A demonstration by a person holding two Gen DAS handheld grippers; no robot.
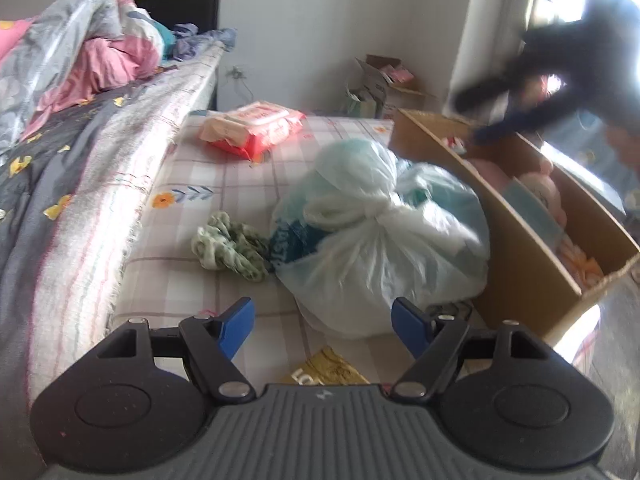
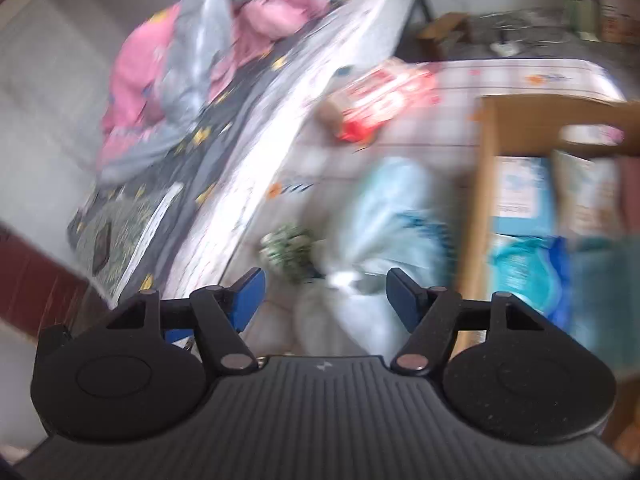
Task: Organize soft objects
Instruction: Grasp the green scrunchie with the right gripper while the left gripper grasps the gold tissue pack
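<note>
Left gripper (image 1: 323, 322) jaws apart, empty. Knotted translucent plastic bag (image 1: 380, 236), lumpy and crinkled, lies just beyond its fingertips, knot toward them. Right gripper (image 2: 325, 294) jaws apart, empty, bag blurred ahead; long axis unclear.

A lived-in home bedroom.
Rumpled pink-and-grey quilt (image 1: 80, 52) on a bed (image 1: 72, 200), beside a checked floral mattress (image 1: 192, 184).

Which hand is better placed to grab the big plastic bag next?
Probably left. Its open tongs sit right in front of the plastic bag, while the right tongs hang over the cardboard box.
</note>
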